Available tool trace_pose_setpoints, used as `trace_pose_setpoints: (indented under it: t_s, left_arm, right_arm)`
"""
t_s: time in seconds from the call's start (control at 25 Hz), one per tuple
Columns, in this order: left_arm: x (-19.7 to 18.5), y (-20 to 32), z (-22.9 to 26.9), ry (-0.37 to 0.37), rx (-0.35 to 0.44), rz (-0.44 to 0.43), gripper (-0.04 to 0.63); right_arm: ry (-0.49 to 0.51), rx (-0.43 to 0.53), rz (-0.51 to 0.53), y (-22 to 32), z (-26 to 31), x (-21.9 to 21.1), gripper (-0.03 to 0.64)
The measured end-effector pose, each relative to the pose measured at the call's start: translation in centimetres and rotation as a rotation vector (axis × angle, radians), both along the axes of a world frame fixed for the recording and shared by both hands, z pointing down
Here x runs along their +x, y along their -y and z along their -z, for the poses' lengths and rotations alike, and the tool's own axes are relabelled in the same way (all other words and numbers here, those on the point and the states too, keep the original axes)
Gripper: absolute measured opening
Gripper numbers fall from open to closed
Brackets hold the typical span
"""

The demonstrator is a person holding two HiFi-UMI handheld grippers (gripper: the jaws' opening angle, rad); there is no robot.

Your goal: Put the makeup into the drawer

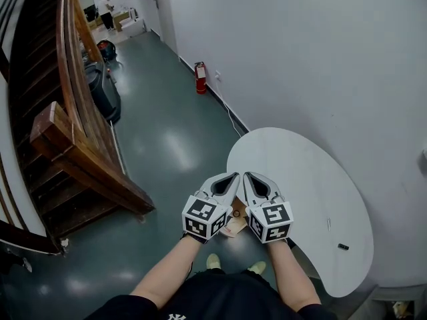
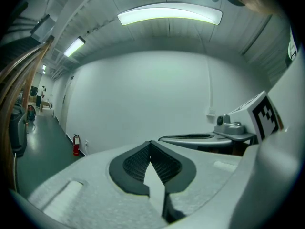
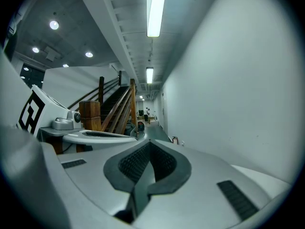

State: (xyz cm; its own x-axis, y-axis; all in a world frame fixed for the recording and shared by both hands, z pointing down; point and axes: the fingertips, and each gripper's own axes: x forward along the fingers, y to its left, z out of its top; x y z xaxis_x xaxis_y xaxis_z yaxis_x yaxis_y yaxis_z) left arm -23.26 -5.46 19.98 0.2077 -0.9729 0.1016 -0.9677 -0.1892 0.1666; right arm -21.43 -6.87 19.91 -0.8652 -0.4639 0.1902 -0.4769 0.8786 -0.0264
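No makeup and no drawer appear in any view. In the head view my left gripper point(image 1: 232, 177) and right gripper point(image 1: 249, 177) are held side by side in front of the person's body, at the near edge of a white rounded table point(image 1: 300, 179). Both point away and upward. In the left gripper view the left gripper point(image 2: 150, 143) has its dark ribbed pads point(image 2: 136, 163) meeting at the tips with nothing between them. The right gripper point(image 3: 149, 142) is likewise shut and empty. Each gripper view shows the other gripper alongside.
A small black object point(image 1: 343, 247) and a thin pale item point(image 1: 328, 224) lie on the table near the white wall. A wooden staircase point(image 1: 73, 145) rises at the left. A red fire extinguisher point(image 1: 200, 77) stands by the wall. Brown paper point(image 1: 235, 223) lies on the green floor.
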Motion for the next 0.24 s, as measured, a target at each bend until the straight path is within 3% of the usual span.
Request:
trace_pose_setpoints:
  t_s: [0.24]
  left_arm:
    - [0.58,0.21,0.07,0.001,-0.001,-0.007,0.009]
  right_arm:
    - [-0.002,-0.004,-0.004,0.14,-0.17,0.47,0.014]
